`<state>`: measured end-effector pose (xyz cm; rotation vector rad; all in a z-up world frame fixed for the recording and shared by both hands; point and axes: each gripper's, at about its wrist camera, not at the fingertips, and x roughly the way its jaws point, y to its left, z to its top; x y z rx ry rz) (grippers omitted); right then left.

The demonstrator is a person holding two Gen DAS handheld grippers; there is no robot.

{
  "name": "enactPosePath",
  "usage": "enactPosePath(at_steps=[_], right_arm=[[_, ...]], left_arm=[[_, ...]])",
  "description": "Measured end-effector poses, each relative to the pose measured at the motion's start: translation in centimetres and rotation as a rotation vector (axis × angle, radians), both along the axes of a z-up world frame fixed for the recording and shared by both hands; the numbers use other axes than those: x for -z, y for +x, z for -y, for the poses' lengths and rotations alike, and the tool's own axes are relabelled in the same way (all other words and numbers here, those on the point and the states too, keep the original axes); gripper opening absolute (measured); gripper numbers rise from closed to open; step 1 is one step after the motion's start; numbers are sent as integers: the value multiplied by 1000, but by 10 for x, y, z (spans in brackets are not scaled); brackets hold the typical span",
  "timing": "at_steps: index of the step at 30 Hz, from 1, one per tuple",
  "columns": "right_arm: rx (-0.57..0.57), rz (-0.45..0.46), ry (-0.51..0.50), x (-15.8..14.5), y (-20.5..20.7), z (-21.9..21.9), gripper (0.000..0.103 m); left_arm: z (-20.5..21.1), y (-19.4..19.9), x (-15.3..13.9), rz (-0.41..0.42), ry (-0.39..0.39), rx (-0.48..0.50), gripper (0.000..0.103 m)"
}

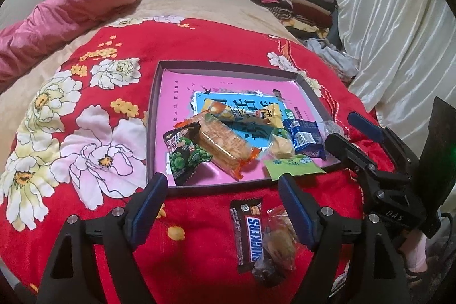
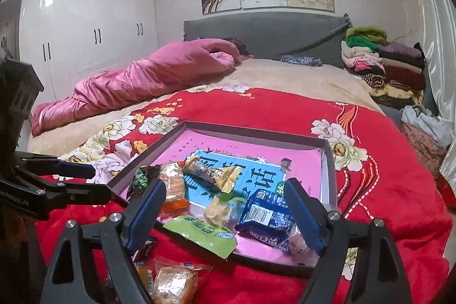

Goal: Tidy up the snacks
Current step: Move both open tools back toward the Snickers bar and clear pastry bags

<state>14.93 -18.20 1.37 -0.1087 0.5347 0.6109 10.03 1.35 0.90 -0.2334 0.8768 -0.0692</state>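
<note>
The Snickers bar [image 1: 247,232] lies on the red blanket [image 1: 199,53], just outside the near wall of the shallow box [image 1: 152,116], touching a clear-wrapped pastry [image 1: 278,247] on its right. Inside the box several snacks are already gathered: a green packet [image 1: 185,153], an orange cracker pack [image 1: 225,147], a yellow packet [image 1: 242,110], a blue packet [image 1: 306,137] and a light-green pack [image 1: 293,167] that overhangs the near wall. The step in hand looks like fetching the leftovers into the box. The left gripper [image 1: 222,190] hovers above the bar with its fingers spread wide and empty; the right gripper [image 2: 225,198] hangs over the box's near corner, likewise spread and empty. Next, the left one would likely need to drop over the bar, straddle its narrow width, and close without catching the pastry.
</note>
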Motion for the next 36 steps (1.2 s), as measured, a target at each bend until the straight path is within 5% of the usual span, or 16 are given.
enactPosePath(at_steps=[36], right_arm=[[-25,-80,14,3,-27,7,87]], left_arm=[[16,-28,9,-47,27,74,82]])
